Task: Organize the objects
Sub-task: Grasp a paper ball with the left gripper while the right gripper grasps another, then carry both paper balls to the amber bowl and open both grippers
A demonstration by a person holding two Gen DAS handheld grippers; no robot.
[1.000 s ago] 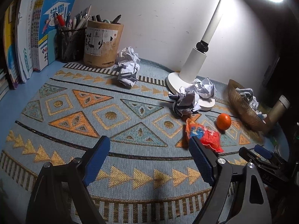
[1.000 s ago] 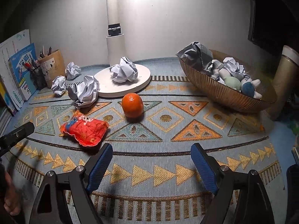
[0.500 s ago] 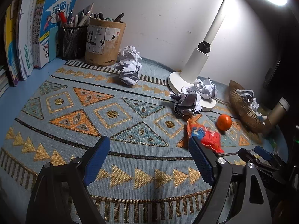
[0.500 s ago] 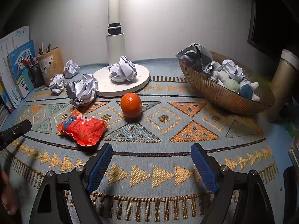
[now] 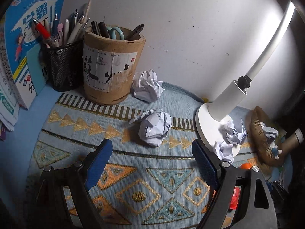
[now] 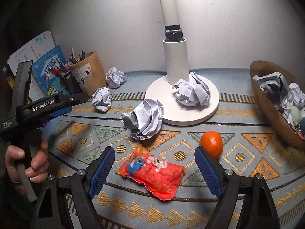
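We are lining up pickups: the left tool (image 5: 150, 152) faces a crumpled paper ball (image 5: 153, 126), the right tool (image 6: 154, 162) a red snack packet (image 6: 154, 173) on the worktop mat (image 6: 238, 156). Both stand wide and empty. Next, lower and close, then carry to the woven basket (image 6: 266, 103).

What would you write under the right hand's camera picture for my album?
Open right gripper hovers over a red snack packet, an orange beside it.

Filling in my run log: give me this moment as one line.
left gripper: open, empty, facing paper ball | right gripper: open, above snack packet | orange: on mat
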